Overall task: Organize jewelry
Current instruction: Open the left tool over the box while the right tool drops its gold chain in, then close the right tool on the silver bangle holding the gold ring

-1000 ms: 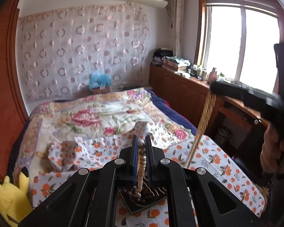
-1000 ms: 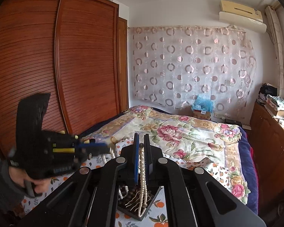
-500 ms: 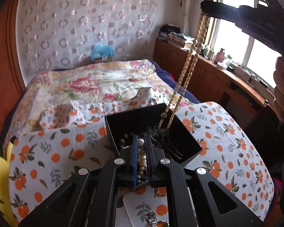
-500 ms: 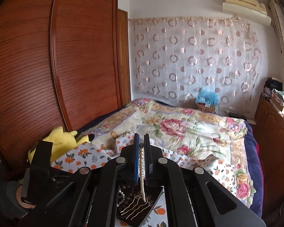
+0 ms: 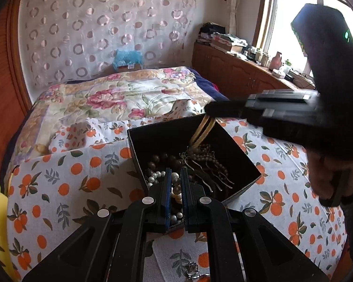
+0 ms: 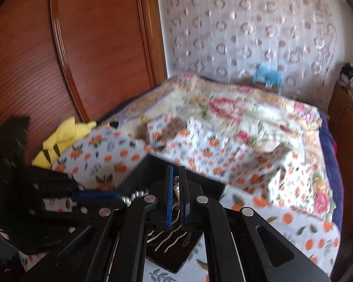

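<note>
A black open box (image 5: 138,148) sits on the orange-print cloth, full of bead strings and wavy hairpins (image 5: 214,176). My left gripper (image 5: 175,176) is shut on a white pearl necklace (image 5: 175,189) and hangs low over the box's near side. My right gripper (image 6: 175,178) is shut on a cream bead necklace (image 5: 203,129); in the left wrist view it reaches in from the right (image 5: 208,111), and the necklace drops into the box. The right wrist view is blurred; the box (image 6: 138,176) lies under its fingers.
The orange-print cloth (image 5: 70,183) covers the bed, with a floral quilt (image 5: 120,96) behind. A yellow plush toy (image 6: 63,138) lies at the left edge by the wooden wardrobe (image 6: 94,47). A small jewelry piece (image 5: 194,270) lies on the cloth under my left gripper.
Both grippers have come down toward the box. The right gripper dropped from high up to just above the box, so most of the cream necklace now lies inside it.
</note>
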Action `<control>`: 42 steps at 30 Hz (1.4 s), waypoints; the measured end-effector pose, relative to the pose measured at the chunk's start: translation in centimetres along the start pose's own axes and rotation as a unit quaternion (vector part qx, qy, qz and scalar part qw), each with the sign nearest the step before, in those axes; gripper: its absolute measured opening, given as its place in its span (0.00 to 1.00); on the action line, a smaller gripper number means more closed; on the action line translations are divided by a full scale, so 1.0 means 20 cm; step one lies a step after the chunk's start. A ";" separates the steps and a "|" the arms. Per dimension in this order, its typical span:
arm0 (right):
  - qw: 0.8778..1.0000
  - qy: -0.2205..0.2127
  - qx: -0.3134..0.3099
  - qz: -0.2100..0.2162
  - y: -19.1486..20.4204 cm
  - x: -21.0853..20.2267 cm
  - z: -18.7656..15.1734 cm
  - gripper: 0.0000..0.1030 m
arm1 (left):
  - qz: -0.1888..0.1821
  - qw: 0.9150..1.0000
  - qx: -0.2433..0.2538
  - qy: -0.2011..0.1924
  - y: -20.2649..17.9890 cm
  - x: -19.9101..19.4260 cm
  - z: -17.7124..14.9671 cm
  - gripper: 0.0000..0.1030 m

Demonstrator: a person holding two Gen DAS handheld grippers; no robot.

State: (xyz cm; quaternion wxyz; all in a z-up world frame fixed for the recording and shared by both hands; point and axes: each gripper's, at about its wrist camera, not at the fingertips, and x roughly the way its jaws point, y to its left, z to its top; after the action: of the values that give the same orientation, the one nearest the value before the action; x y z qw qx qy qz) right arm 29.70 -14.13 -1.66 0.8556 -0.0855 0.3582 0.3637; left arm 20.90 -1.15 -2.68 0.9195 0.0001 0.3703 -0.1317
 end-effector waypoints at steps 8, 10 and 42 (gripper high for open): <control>1.000 -0.016 0.002 0.015 0.01 -0.04 0.00 0.06 | 0.003 1.000 0.001 0.004 0.00 0.01 -0.01 0.06; 1.000 -0.016 -0.001 0.004 0.00 -0.05 -0.01 0.06 | 0.004 1.000 0.002 0.002 0.00 0.01 -0.02 0.06; 0.999 0.026 -0.026 -0.011 0.44 -0.36 -0.83 0.75 | 0.018 1.000 -0.013 -0.008 -0.02 -0.46 -0.59 0.33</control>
State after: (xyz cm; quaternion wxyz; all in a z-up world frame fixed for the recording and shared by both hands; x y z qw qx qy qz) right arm 11.10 -18.49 -7.85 0.8474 -0.1206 0.3697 0.3614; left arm 6.47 1.81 -4.99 0.9247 -0.0064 0.3643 -0.1100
